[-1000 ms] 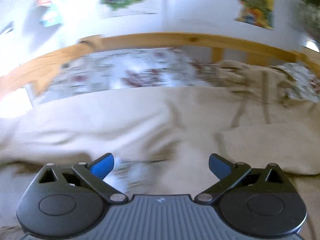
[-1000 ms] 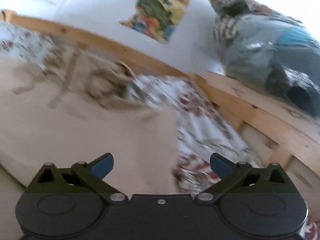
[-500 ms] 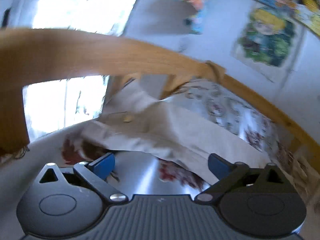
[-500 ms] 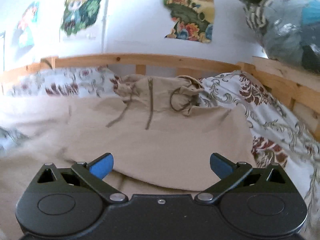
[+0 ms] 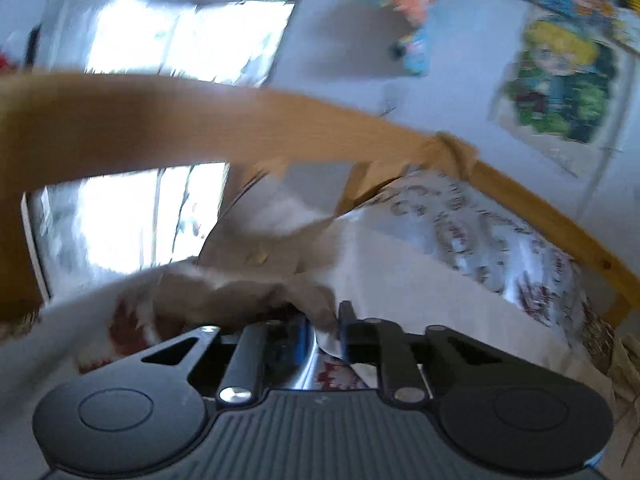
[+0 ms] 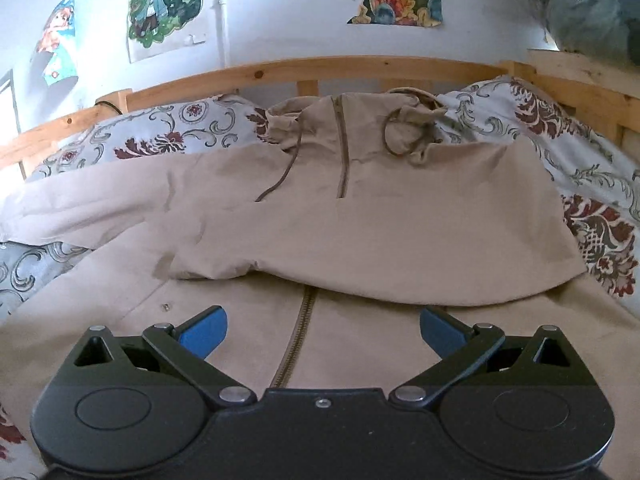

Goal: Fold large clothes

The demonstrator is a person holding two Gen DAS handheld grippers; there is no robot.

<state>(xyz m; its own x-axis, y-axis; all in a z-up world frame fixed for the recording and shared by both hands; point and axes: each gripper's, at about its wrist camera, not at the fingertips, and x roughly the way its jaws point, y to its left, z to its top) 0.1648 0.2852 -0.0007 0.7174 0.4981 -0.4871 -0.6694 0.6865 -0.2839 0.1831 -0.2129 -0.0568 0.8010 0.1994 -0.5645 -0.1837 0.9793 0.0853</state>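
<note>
A large beige hooded jacket (image 6: 360, 220) lies spread on the bed, hood (image 6: 360, 120) at the far end, one sleeve folded across its body. My right gripper (image 6: 324, 326) stands open just above the jacket's front zipper (image 6: 296, 344), with nothing between its blue pads. In the blurred left wrist view, my left gripper (image 5: 326, 328) is closing its jaws at the bed's corner. They stand nearly together, with a bunched edge of the beige jacket (image 5: 248, 288) pinched between them.
A wooden bed rail (image 5: 160, 120) arcs close above the left gripper, with a bright window (image 5: 120, 220) behind it. A floral bedsheet (image 6: 600, 208) lies under the jacket. The wooden headboard (image 6: 320, 68) and a plastic-wrapped bundle (image 6: 592, 8) bound the far side.
The left gripper swung left from the jacket's middle to the bed's corner, and its jaws went from wide open to nearly together on fabric. The right gripper turned from the right rail toward the jacket's centre.
</note>
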